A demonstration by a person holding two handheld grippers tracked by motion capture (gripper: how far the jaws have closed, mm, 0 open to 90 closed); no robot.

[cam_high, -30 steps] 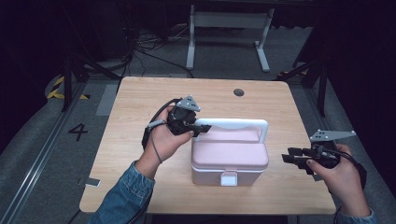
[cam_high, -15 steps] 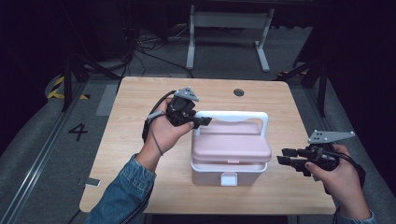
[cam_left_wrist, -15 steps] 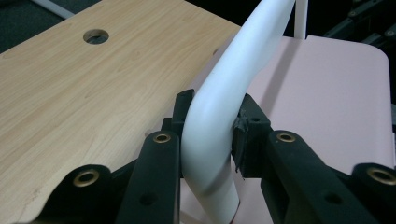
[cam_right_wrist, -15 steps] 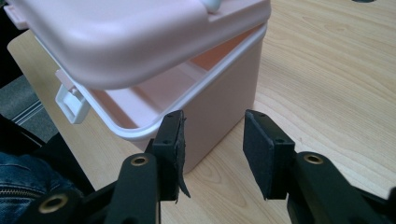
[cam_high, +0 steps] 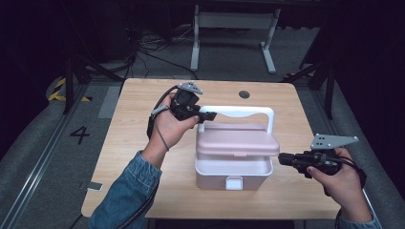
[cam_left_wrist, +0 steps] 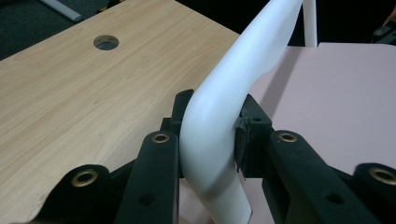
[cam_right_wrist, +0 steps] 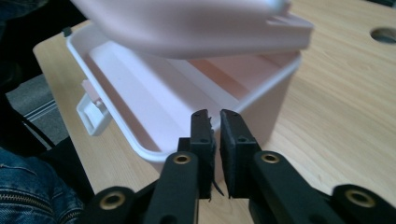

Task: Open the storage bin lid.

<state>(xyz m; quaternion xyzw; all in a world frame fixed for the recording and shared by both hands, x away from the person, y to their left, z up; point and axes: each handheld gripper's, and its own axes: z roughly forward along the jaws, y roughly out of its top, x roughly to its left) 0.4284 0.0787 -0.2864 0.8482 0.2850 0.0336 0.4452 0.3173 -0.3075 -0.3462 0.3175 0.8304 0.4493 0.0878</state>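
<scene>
A pink box (cam_high: 234, 168) stands on the wooden table (cam_high: 124, 157), its pink lid (cam_high: 237, 141) lifted off the rim at the front. My left gripper (cam_high: 206, 115) is shut on the left corner of the lid's white handle (cam_high: 239, 111), which fills the gap between its jaws in the left gripper view (cam_left_wrist: 212, 135). To the right of the box, my right gripper (cam_high: 282, 159) is shut with nothing in it and points at the box's right wall. In the right gripper view the gripper (cam_right_wrist: 215, 128) hovers just before the box's open rim (cam_right_wrist: 140, 140), under the raised lid (cam_right_wrist: 187, 23).
A white latch (cam_high: 233, 182) hangs on the box's front wall. A round cable hole (cam_high: 244, 94) sits near the table's far edge. Beyond the table stand a white metal frame (cam_high: 234, 28) and loose cables on the floor.
My left gripper has pulled the white handle up and back, and the pink lid has risen off the box. The right gripper has barely moved.
</scene>
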